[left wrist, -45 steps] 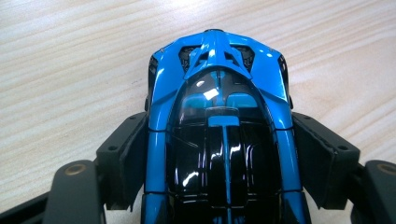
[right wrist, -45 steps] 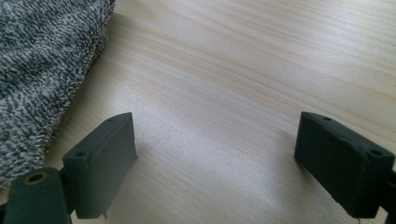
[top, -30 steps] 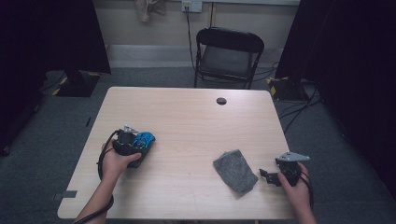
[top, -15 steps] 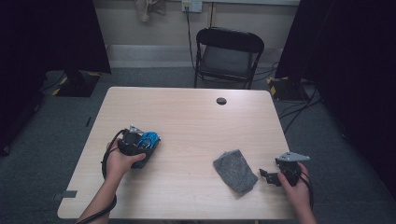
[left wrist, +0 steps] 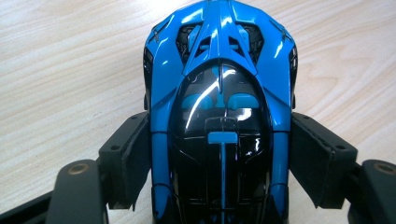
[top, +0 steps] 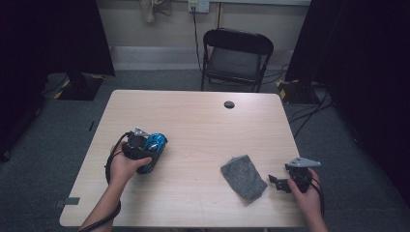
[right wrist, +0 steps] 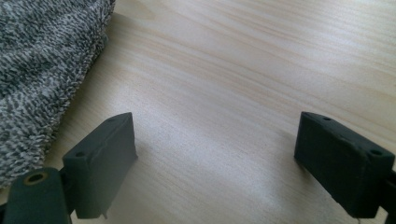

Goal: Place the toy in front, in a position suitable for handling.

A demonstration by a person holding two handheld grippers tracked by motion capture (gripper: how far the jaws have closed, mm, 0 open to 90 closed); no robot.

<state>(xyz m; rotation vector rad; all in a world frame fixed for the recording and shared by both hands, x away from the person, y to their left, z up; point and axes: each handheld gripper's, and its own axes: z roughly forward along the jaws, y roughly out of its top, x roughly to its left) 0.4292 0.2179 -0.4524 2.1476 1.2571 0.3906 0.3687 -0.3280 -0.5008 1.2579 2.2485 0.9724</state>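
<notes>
A glossy blue and black toy car (left wrist: 219, 60) sits between the jaws of my left gripper (left wrist: 219, 144), nose pointing away, and the black pads (left wrist: 128, 154) press on both its sides. From above, the left gripper (top: 153, 145) holds the car (top: 157, 141) just over the left part of the wooden table (top: 203, 121). A grey speckled cloth (top: 243, 177) lies crumpled at the front right. My right gripper (top: 274, 182) rests just right of the cloth, pointing toward it. In the right gripper view its jaws stand wide apart over bare wood (right wrist: 219, 154), with the cloth (right wrist: 37, 70) at the left.
A dark round cable hole (top: 229, 104) sits near the table's far edge. A black folding chair (top: 237, 53) stands behind the table. Cables trail on the floor at the right. The table's front edge runs close to both forearms.
My left hand has carried the blue car a little to the right. The right gripper and the cloth have stayed put.
</notes>
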